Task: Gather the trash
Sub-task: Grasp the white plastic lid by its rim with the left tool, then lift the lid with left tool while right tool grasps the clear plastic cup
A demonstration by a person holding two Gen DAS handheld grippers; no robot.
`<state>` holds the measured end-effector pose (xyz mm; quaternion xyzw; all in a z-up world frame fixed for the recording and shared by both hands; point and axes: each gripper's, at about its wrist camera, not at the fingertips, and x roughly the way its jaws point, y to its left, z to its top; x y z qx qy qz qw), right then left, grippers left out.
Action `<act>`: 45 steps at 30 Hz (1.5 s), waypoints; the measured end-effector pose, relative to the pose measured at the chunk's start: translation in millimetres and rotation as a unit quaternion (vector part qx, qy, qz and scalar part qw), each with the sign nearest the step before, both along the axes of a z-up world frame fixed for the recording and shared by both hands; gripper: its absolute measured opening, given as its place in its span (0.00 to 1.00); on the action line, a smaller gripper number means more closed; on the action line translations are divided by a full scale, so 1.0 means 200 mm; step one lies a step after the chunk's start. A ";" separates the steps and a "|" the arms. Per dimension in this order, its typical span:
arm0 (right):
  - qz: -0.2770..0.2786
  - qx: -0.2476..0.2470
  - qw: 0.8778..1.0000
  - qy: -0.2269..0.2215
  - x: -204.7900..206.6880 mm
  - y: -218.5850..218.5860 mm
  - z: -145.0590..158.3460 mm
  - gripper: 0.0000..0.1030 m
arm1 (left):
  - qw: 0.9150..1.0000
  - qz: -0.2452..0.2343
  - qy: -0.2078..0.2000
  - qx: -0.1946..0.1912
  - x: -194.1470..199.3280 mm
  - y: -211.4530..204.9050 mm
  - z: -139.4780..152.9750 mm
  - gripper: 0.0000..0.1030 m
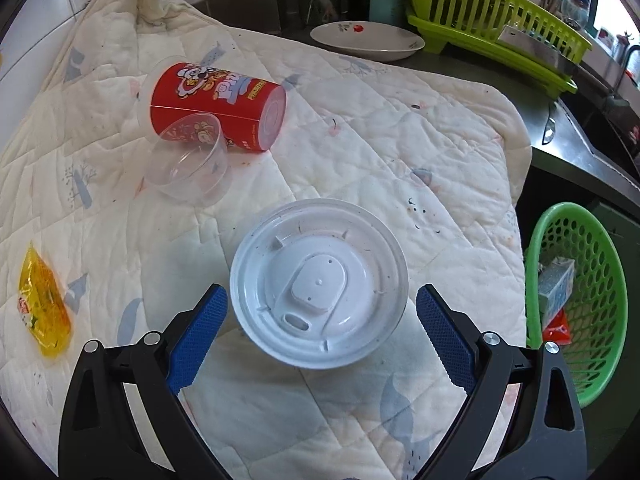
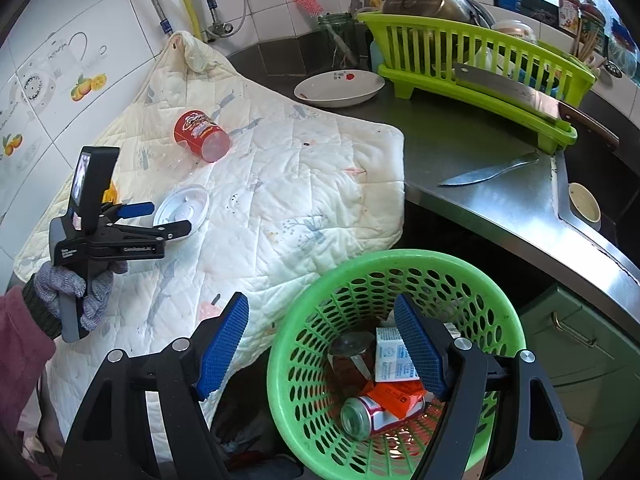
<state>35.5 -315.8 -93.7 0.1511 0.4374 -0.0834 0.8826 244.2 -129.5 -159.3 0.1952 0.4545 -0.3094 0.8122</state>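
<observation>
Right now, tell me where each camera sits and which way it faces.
Left wrist: on the left gripper, angled down at the white lid on the quilt; only its open fingers show.
Right wrist: on the right gripper, above the green basket; shows the gloved left hand.
Shared: lid, red cup, quilt, basket.

A stained quilted cloth (image 2: 280, 184) drapes over the desk (image 2: 472, 168) and down its front edge. Toward the desk's back edge, a white dish (image 2: 340, 88) sits beside a lime-green dish rack (image 2: 472, 64) bearing a cleaver (image 2: 508, 88); a knife (image 2: 488, 172) lies near the sink.
</observation>
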 end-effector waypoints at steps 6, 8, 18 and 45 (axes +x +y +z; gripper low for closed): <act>0.008 -0.003 1.000 0.006 0.07 0.04 -0.01 0.71 | 1.000 -0.011 0.004 0.007 0.04 -0.03 -0.04 0.91; 0.011 -0.004 1.000 0.008 0.09 0.05 -0.01 0.71 | 1.000 -0.014 0.006 0.006 0.05 -0.03 -0.04 0.91; 0.025 -0.007 1.000 0.012 0.17 0.11 -0.01 0.70 | 0.999 -0.031 0.016 -0.003 0.07 -0.02 -0.03 0.91; 0.099 -0.005 0.995 0.009 0.52 0.29 -0.01 0.70 | 0.997 0.049 -0.016 -0.060 0.05 0.37 0.15 0.88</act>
